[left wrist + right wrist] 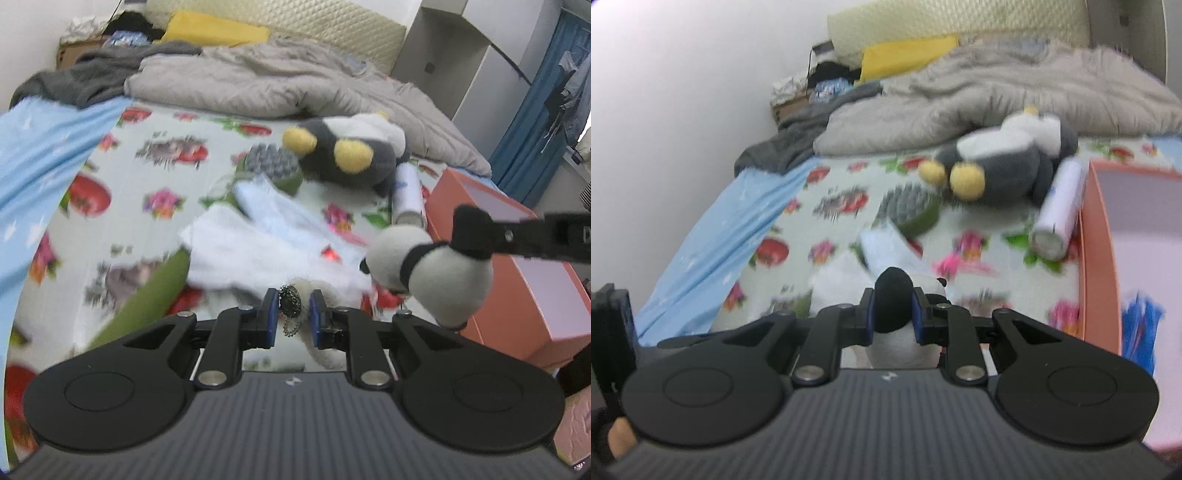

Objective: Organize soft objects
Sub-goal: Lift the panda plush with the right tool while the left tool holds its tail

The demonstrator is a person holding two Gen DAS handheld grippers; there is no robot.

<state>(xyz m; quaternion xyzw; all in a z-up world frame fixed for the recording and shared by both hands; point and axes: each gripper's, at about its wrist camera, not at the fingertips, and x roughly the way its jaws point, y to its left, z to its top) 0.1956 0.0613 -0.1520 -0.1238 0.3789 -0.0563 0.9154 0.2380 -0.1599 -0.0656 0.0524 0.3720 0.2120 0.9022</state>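
My left gripper [293,295] is shut on a small white furry toy [327,354], gripping it at its dark glittery ball with a bead chain, low in the left wrist view. My right gripper [471,232] comes in from the right and hangs a panda plush [443,280] above the bed by a black limb. In the right wrist view that gripper [892,295] is shut on the black limb, and the panda plush [897,343] shows its white body below the pads. A grey penguin plush [351,155] [1004,166] with yellow feet lies further back on the bed.
An orange open box [517,295] [1097,258] stands at the right edge of the bed. White towels [258,240], a green and grey brush-like item [273,162] and a white cylinder [1060,210] lie on the flowered sheet. A grey quilt [258,77] is heaped behind.
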